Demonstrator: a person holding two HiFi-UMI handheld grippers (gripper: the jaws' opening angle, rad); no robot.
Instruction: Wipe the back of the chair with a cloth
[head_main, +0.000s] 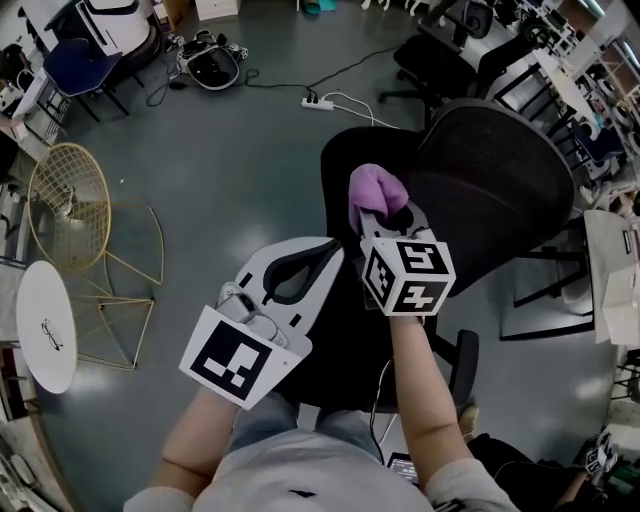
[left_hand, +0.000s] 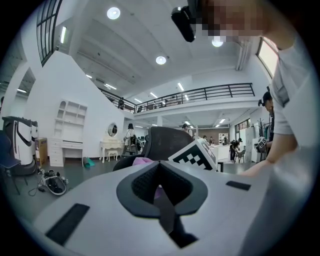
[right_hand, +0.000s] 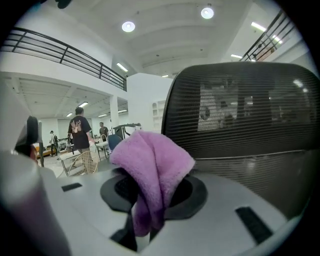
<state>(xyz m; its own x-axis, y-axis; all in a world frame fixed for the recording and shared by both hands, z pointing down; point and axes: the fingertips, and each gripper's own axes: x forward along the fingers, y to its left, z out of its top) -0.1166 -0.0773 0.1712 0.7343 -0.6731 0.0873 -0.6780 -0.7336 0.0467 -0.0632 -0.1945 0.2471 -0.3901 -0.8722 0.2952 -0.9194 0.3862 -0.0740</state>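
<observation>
From the head view, the right gripper (head_main: 388, 215) is clenched on a purple cloth (head_main: 373, 188), which bunches up above its jaws and sits at the left edge of the black chair's (head_main: 350, 160) mesh back (head_main: 490, 190); whether cloth and mesh touch cannot be told. The left gripper (head_main: 310, 268) is held lower and to the left, over the seat, with its jaws pressed together. A gold wire chair (head_main: 70, 205) and a white round table (head_main: 45, 325) stand well apart on the grey floor (head_main: 230, 170). In the left gripper view, the left gripper (left_hand: 160, 185) is closed on nothing, and beyond it show the cloth (left_hand: 142, 161) and the chair's back (left_hand: 167, 140). In the right gripper view, the right gripper (right_hand: 150, 197) pinches the cloth (right_hand: 152, 160), which folds over the jaws, with the mesh back (right_hand: 245, 115) close behind it to the right.
</observation>
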